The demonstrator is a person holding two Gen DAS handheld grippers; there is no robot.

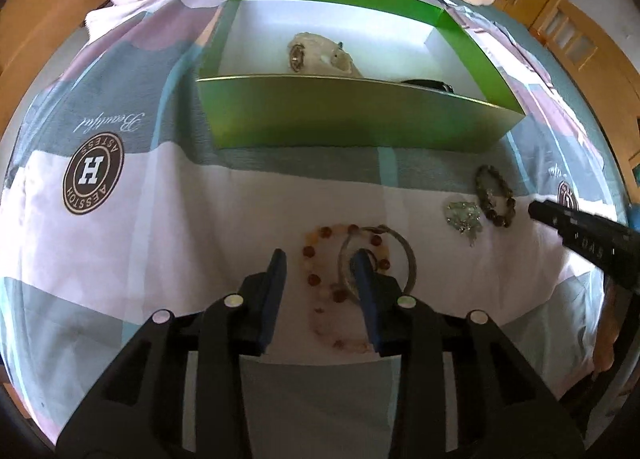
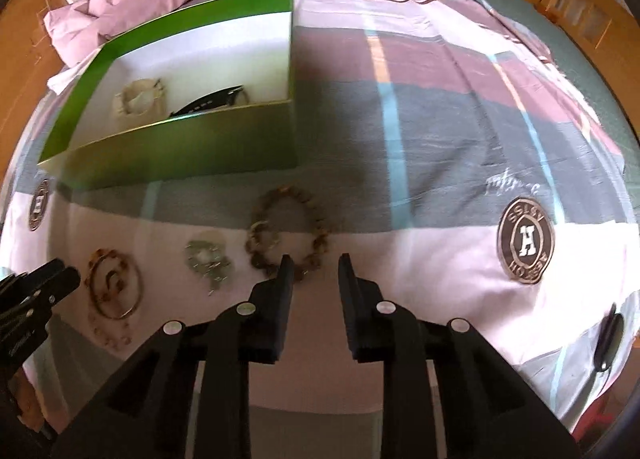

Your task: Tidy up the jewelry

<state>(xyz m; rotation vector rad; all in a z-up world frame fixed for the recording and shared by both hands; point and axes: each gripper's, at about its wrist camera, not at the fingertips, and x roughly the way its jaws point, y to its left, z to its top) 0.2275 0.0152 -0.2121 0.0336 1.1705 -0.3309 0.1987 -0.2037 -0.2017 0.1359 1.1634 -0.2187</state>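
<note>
Bedsheet (image 1: pixel 160 219) with patchwork print carries a green box (image 1: pixel 352 115), already holding some pieces, probably the collecting place. Left gripper (image 1: pixel 320 263) hovers part-open and empty above an orange bead bracelet (image 1: pixel 320 279) crossing a metal ring (image 1: pixel 404 255); right gripper (image 2: pixel 314 267), also part-open and empty, is near the brown bead bracelet (image 2: pixel 288 231).
</note>
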